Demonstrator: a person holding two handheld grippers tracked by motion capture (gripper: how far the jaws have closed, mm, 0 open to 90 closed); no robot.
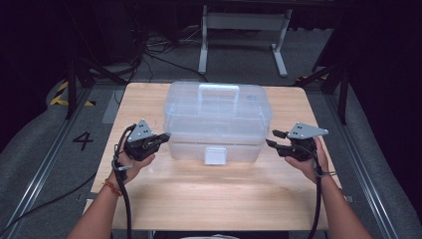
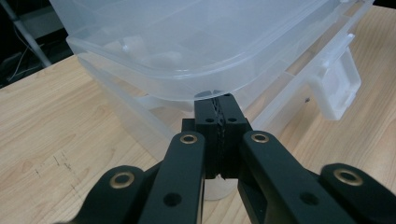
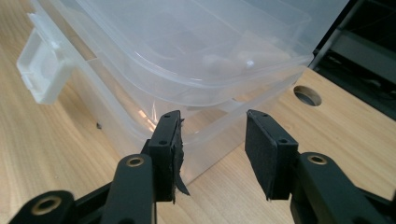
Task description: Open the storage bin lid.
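A clear plastic storage box (image 1: 217, 114) with a top handle (image 1: 219, 89) and a white front latch (image 1: 215, 155) stands in the middle of the wooden table (image 1: 209, 194). My left gripper (image 1: 166, 135) is at the box's left front corner. In the left gripper view it (image 2: 220, 100) is shut, pads together, with its tip right under the lid's rim (image 2: 187, 88). My right gripper (image 1: 272, 138) hovers at the box's right front corner. The right gripper view shows it (image 3: 212, 140) open, the box's lower corner (image 3: 205, 135) just beyond the pads.
The box's lid sits slightly raised over the base (image 3: 187, 46). A round hole (image 3: 307, 95) is cut in the table near the right corner. A white desk frame (image 1: 244, 22) and cables lie on the floor behind. A painted 4 (image 1: 82, 140) marks the floor at left.
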